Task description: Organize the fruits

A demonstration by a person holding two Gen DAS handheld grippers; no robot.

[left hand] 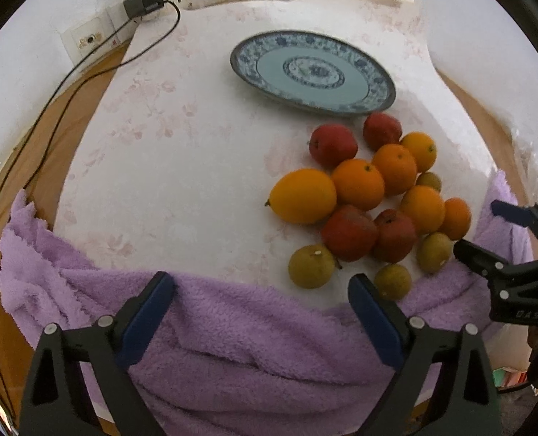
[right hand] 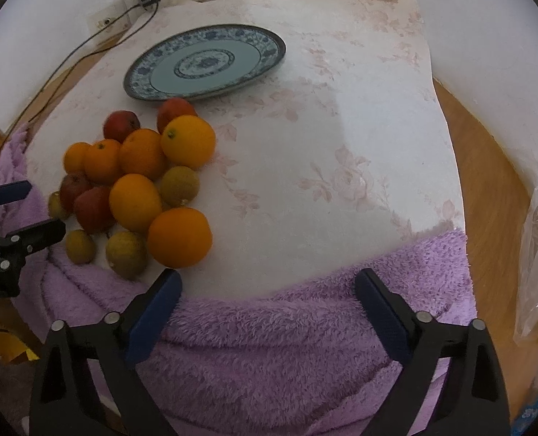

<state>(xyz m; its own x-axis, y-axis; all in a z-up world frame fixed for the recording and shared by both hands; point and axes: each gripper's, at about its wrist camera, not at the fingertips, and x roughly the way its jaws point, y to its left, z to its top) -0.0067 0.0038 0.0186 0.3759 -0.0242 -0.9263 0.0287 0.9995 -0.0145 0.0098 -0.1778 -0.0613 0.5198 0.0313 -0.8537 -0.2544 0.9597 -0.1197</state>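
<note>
A pile of fruit lies on the white flowered cloth: oranges point(left hand: 358, 183), red apples point(left hand: 349, 232) and small yellow-green fruits point(left hand: 310, 265). In the right wrist view the same pile point(right hand: 178, 241) sits to the left. Behind it stands an empty blue-and-white plate point(left hand: 312, 69) point(right hand: 203, 61). My left gripper point(left hand: 261, 283) hangs open over the purple towel, just left of the pile's near edge, with nothing between its fingers. My right gripper point(right hand: 269, 278) is also open and empty, to the right of the pile, over the towel's edge. Each gripper shows in the other's view point(left hand: 479, 227) point(right hand: 44, 205), flanking the pile.
A purple towel point(left hand: 232, 327) is draped along the near edge of the round wooden table point(right hand: 494, 196). Wall sockets with a black charger point(left hand: 143, 3) and its cable run down the far left. A clear plastic bag point(right hand: 537, 265) lies at the right.
</note>
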